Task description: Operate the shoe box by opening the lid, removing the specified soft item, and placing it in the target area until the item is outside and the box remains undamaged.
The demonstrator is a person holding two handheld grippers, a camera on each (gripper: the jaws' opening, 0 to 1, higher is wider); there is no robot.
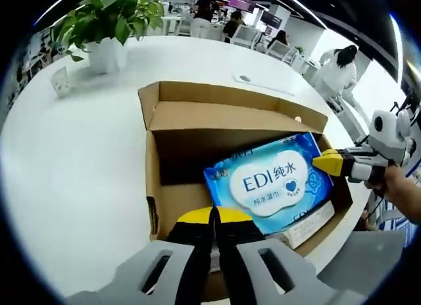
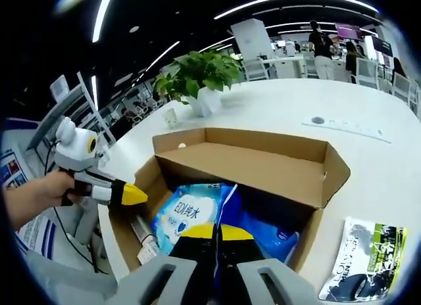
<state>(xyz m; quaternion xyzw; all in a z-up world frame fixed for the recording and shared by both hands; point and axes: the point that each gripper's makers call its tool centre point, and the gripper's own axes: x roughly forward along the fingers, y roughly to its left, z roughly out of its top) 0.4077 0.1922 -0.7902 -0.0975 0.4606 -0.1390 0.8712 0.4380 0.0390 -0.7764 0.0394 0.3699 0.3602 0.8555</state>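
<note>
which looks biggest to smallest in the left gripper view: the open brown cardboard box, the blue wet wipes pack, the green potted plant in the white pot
1. Open brown cardboard box, clearly the largest.
2. Blue wet wipes pack lying inside it.
3. Green potted plant in the white pot, looks somewhat smaller than the pack, but it sits farther away, so true size is unsure.
</note>
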